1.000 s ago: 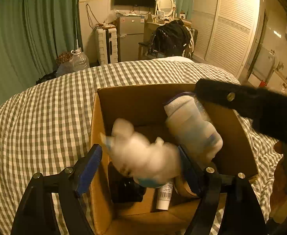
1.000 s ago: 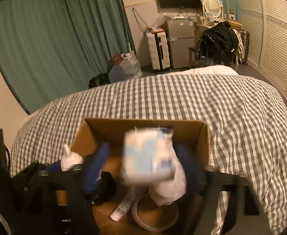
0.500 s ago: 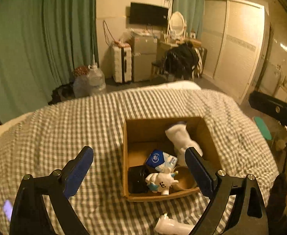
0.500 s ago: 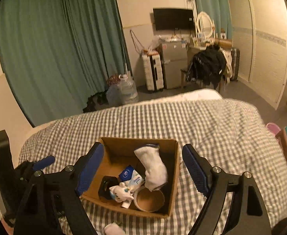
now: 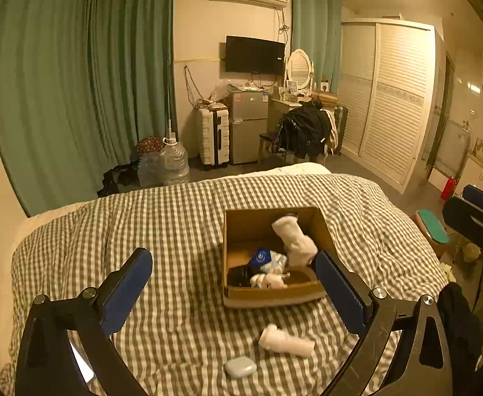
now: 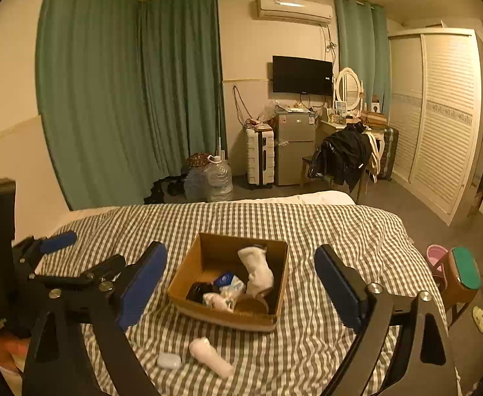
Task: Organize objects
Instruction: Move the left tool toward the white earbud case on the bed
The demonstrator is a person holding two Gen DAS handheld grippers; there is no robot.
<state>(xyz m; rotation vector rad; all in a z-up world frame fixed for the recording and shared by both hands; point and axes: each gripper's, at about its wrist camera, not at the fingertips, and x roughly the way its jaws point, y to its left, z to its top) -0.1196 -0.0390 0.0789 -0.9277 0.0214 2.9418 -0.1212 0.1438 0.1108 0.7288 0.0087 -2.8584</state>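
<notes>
An open cardboard box (image 5: 320, 227) (image 6: 282, 264) sits on the checked bed. Inside lie a white sock (image 5: 294, 241) (image 6: 258, 270), a blue-and-white packet (image 5: 268, 259) (image 6: 230, 282), a white plush toy (image 5: 269, 280) (image 6: 216, 301) and a black item (image 5: 238, 275) (image 6: 198, 289). On the bed in front of the box lie a second white sock (image 5: 286, 343) (image 6: 210, 356) and a small white case (image 5: 240, 367) (image 6: 169, 360). My left gripper (image 5: 235, 293) is open and empty, high above the bed. My right gripper (image 6: 240, 283) is open and empty too.
The checked bedspread (image 5: 175, 231) covers the bed. A phone (image 5: 81, 364) lies at its near left. A stool with a green top (image 6: 466, 272) stands to the right of the bed. Beyond the bed are water jugs (image 5: 175, 161), a suitcase, a fridge and a wardrobe.
Both grippers let go of the plush toy and the packet over the box, opened wide, and pulled up and back. The box now looks small and far below.
</notes>
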